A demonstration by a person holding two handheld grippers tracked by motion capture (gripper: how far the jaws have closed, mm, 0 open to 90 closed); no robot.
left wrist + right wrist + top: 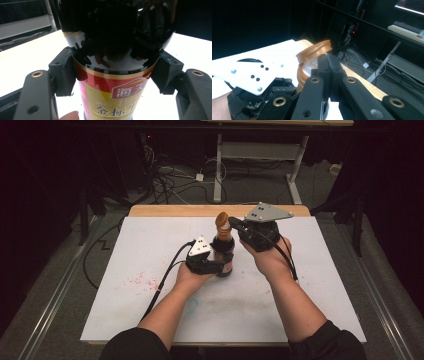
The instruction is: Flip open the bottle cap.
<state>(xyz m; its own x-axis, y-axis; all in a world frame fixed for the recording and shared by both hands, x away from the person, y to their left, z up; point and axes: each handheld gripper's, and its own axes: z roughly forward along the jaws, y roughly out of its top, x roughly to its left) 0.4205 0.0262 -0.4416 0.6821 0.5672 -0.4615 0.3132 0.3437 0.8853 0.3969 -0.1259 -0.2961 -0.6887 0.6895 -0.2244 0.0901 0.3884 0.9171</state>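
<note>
Looking down in the high view, a white sheet (150, 250) covers the table, leaving a strip of bare wood along the far edge; faint red speckles (142, 281) mark it toward the left edge and a bluish smudge lies near the front. A dark sauce bottle (223, 251) stands upright about the middle of the table, a little toward the far edge. The left gripper (216, 265) has its jaws clamped on the bottle's body, while the right gripper (234, 224) reaches in at the brown flip cap (221, 219). Beyond the table, a grey floor carries tangled cables (170, 182) and the white legs of another desk (218, 170), with the room dark around them. In the left gripper view, the bottle (112, 75) sits between the two black jaws, which press its sides just above the red and gold label (113, 100), over the bright white sheet. In the right gripper view, the right gripper (329, 62) has its jaws pressed together, their tips at the brown cap (312, 53), which is tilted open on its hinge; whether they pinch its rim I cannot tell. The left gripper's white plate (247, 73) lies below, and the wooden far edge (362, 85), floor cables and a monitor shelf lie behind.
</note>
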